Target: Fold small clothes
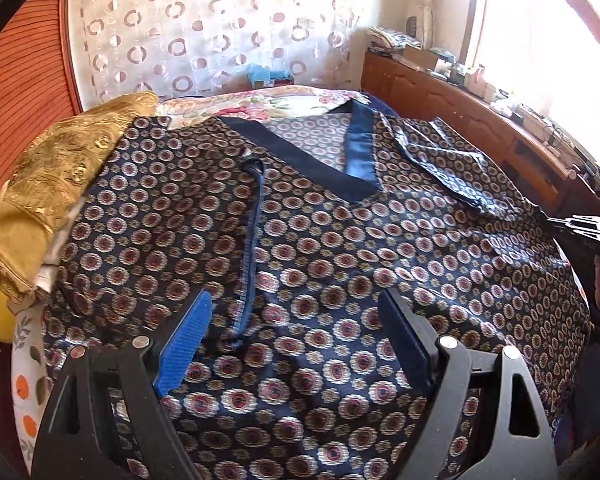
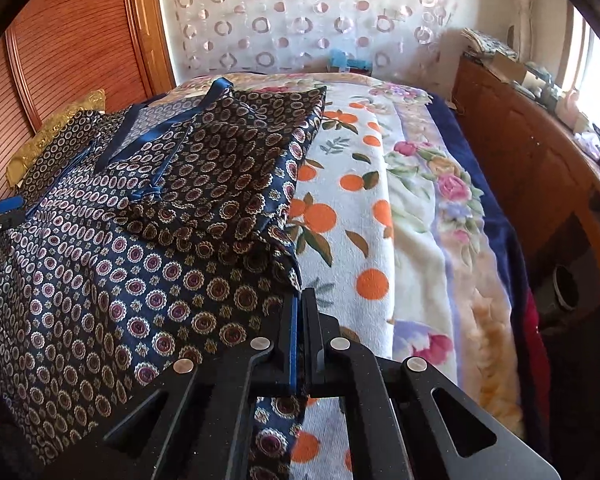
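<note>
Orange-print blanket right view only, right tongs pinching garment edge

Left gripper jaws wide apart, tilted downward. Right gripper jaws pressed together, tilted downward.

Gold cushion crowds left; blanket lies open.
</note>
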Demonstrator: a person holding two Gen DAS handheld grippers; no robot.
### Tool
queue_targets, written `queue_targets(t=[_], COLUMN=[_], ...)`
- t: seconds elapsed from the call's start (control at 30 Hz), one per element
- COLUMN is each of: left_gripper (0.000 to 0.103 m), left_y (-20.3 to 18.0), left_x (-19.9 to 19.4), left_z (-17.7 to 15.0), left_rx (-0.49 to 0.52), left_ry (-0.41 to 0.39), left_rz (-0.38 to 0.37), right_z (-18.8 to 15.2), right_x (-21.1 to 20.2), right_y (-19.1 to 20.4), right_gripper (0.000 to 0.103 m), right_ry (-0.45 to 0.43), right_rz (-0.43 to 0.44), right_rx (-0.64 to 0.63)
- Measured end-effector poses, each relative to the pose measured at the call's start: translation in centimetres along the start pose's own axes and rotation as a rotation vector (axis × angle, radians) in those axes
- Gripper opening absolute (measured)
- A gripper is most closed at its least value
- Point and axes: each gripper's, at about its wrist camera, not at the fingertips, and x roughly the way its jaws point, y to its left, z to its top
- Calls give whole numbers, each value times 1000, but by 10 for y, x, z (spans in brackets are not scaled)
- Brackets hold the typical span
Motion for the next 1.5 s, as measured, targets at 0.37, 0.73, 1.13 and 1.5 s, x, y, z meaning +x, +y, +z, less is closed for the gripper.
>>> queue_targets(t=[0.37,0.73,1.13,1.5], left_gripper=[86,81,48,45], left_y=[53,95,119,129], left_x=[-27,-21,43,80], left_z=[-8,35,106,130], left_rx=[-44,-45,-6,13], left_ry=[-19,-43,33,99], left_rz=[82,124,102,129], right_z=[-3,53,131,160], right_x=[-28,1,93,140], right_y=[12,18,9,-9], right_gripper=[15,44,44,44], right_ry=[-75,-96,-35,-12], right_rz=[48,19,39,33], right_rx=[-12,-29,-29,-6])
